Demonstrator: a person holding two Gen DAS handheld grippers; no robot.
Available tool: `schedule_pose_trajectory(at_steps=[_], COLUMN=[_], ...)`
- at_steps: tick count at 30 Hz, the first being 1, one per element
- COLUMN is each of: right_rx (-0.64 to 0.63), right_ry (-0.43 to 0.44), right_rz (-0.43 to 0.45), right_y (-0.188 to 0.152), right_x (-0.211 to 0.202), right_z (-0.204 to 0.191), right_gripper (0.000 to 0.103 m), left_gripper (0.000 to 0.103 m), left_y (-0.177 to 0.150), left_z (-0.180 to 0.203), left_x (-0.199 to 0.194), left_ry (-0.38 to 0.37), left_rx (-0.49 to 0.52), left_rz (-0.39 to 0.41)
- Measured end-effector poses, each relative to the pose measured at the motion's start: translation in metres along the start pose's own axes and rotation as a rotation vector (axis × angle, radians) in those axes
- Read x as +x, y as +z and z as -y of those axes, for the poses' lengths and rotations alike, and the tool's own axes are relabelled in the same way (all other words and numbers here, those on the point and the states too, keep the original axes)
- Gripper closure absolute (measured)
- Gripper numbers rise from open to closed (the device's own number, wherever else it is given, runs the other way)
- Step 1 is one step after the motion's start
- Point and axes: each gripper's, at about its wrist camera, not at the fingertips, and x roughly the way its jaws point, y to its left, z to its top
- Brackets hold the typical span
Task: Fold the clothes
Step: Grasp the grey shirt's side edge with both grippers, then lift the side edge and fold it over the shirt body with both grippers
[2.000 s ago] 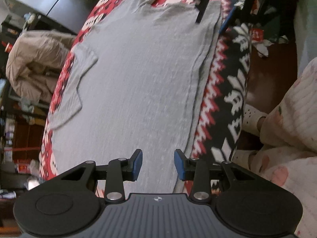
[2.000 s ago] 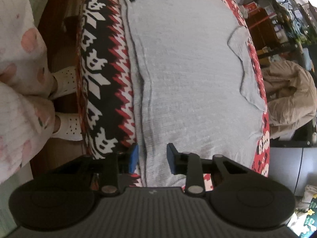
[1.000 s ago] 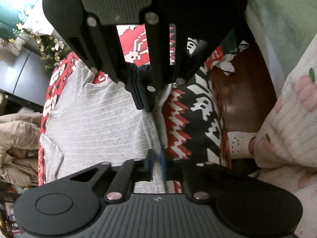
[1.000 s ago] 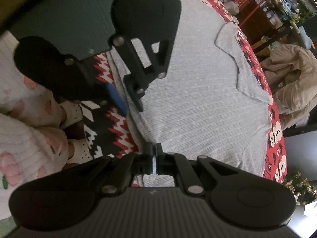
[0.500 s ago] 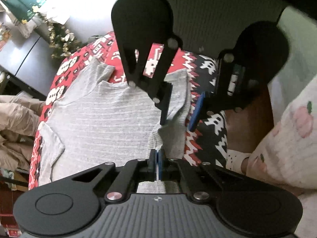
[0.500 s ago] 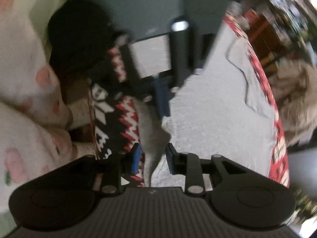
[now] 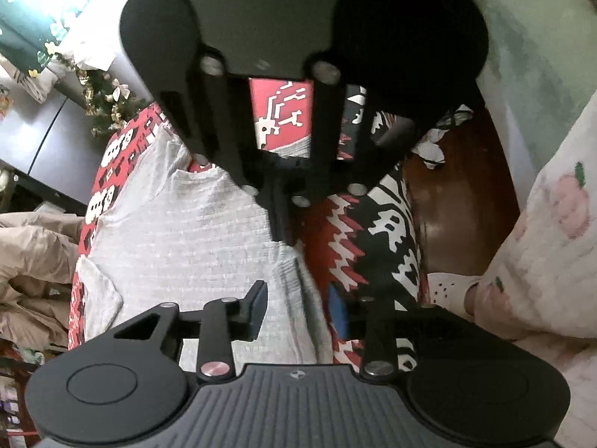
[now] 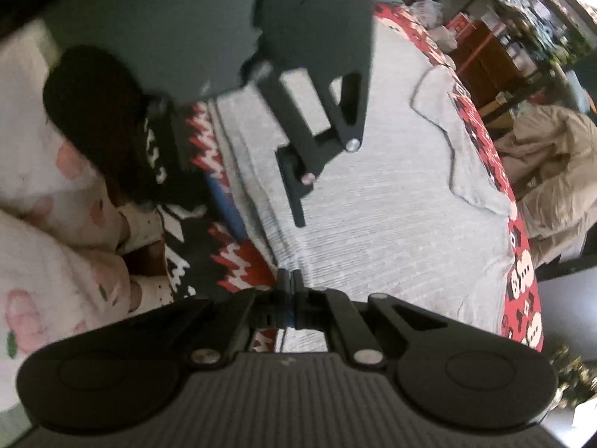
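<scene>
A grey ribbed shirt (image 7: 179, 231) lies flat on the patterned table, one short sleeve (image 8: 459, 119) spread at the far side. My left gripper (image 7: 298, 311) is open above the shirt's near folded edge, with nothing between its blue pads. Facing it, my right gripper (image 7: 281, 229) is shut, its tips on a raised pinch of that same edge. In the right wrist view the right gripper (image 8: 289, 280) closes on the grey fabric at the table's edge. The open left gripper (image 8: 268, 224) hangs just beyond it.
A red, black and white patterned cloth (image 7: 373, 231) covers the table and hangs over its side. A person in white fleece (image 7: 552, 224) stands close on the wooden floor (image 7: 447, 194). A beige coat (image 8: 552, 171) is heaped beyond the far edge.
Half a second ago the left gripper was shut on the shirt edge and the right one open. Now the left has opened and the right has shut on that edge.
</scene>
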Motion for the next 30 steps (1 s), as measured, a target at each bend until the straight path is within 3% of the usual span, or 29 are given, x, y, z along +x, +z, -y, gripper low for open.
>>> schedule_pose_trajectory(at_steps=[2,4,5,8,9,10,12,17,18,19,20,22,25,27,30], right_rx=[0.027,0.041,0.045,0.052,0.045,0.038,0.006,-0.009,0.001,0.011,0.03,0.062,0.079,0.083,0.108], right_ry=[0.004,0.0,0.0,-0.001,-0.012,-0.023,-0.063,-0.074,-0.081,-0.088,-0.095,-0.106,-0.107,-0.104,-0.102], right_rz=[0.001,0.005,0.005,-0.003,-0.004,-0.004,0.009,-0.028,-0.041,-0.054,-0.069,-0.077,-0.07,-0.06,-0.05], right_y=[0.001,0.001,0.002,0.0,-0.001,-0.002,-0.006,-0.008,-0.009,-0.011,-0.011,-0.015,-0.018,-0.017,-0.014], right_x=[-0.002,-0.003,-0.003,-0.003,-0.003,-0.002,-0.003,0.017,0.021,0.025,0.029,0.033,0.032,0.026,0.009], right_z=[0.005,0.008,0.009,0.012,0.011,0.009,0.007,-0.004,-0.002,-0.001,0.0,0.006,0.012,0.012,0.013], right_gripper=[0.103,0.103,0.103,0.103,0.098,0.08,0.06,0.063,0.069,0.087,0.097,0.099,0.1,0.1,0.1], left_gripper=[0.067,0.076,0.097,0.099,0.099,0.099,0.099,0.099,0.099,0.099,0.099,0.098,0.086,0.068,0.066], left_y=[0.001,0.003,0.003,0.003,0.003,0.003,0.003,0.002,0.002,0.002,0.002,0.002,0.0,-0.003,-0.006], left_z=[0.0,-0.001,-0.003,-0.009,-0.011,-0.014,-0.018,-0.022,-0.023,-0.023,-0.023,-0.02,-0.012,-0.007,0.001], left_x=[0.004,0.008,0.008,0.007,0.007,0.006,0.006,0.005,0.004,0.004,0.003,0.003,0.004,0.003,0.001], left_ry=[0.009,0.029,0.028,0.027,0.026,0.026,0.025,0.01,0.008,0.006,0.009,0.023,0.049,0.064,0.091], left_rx=[0.0,0.001,-0.011,-0.046,-0.058,-0.069,-0.093,-0.114,-0.12,-0.124,-0.124,-0.114,-0.117,-0.143,-0.176], left_rz=[-0.005,-0.016,-0.016,-0.016,-0.016,-0.016,-0.016,-0.009,-0.008,-0.007,-0.007,-0.011,-0.043,-0.063,-0.099])
